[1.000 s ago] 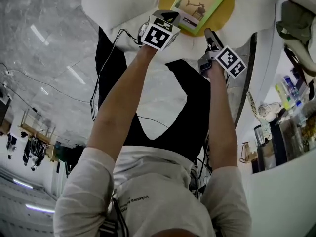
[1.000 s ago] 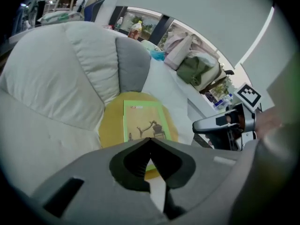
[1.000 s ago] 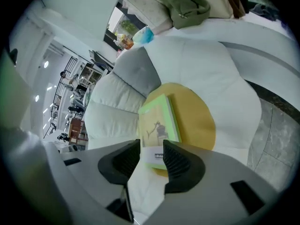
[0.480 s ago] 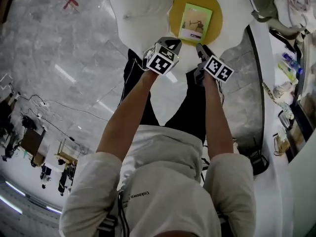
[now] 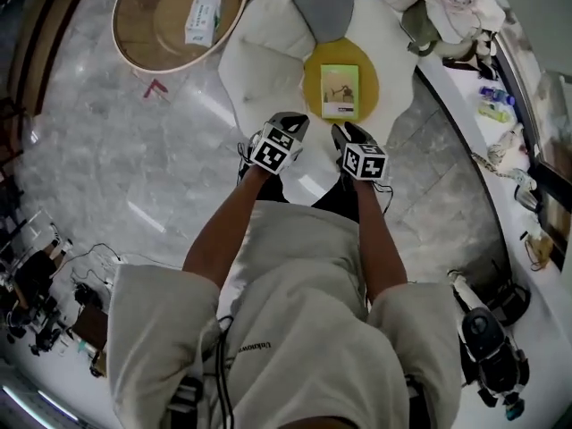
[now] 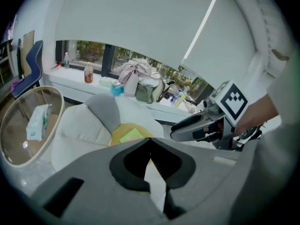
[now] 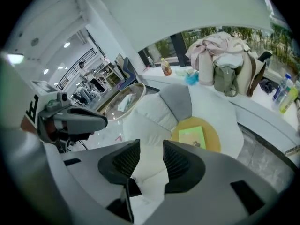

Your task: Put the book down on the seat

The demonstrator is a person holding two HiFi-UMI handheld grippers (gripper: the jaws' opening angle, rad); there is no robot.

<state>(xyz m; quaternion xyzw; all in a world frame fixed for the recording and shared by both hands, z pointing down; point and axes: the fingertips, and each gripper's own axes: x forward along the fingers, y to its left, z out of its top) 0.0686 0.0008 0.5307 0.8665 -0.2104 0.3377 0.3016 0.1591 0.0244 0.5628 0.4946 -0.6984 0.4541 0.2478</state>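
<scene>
A green book (image 5: pixel 340 90) lies flat on the round yellow seat cushion (image 5: pixel 315 70) of a white petal-shaped chair (image 5: pixel 264 56). Neither gripper touches it. My left gripper (image 5: pixel 292 123) hangs short of the chair's front edge, jaws shut with nothing between them. Beside it my right gripper (image 5: pixel 342 132) is open and holds nothing. In the left gripper view the book (image 6: pixel 131 135) shows just beyond the left gripper (image 6: pixel 150 140). In the right gripper view the book (image 7: pixel 192 137) lies ahead and to the right of the right gripper (image 7: pixel 151 146).
A round wood-rimmed table (image 5: pixel 134 47) with a tissue box (image 5: pixel 204 18) stands left of the chair. A white ledge (image 5: pixel 465 70) with bags (image 5: pixel 447 3) and bottles runs along the right. Cables trail over the marble floor (image 5: pixel 134 177); a small machine (image 5: pixel 487 333) sits at lower right.
The person has stepped back, so the chair and book look smaller and farther. Both grippers have drawn away from the book, which stays on the seat.
</scene>
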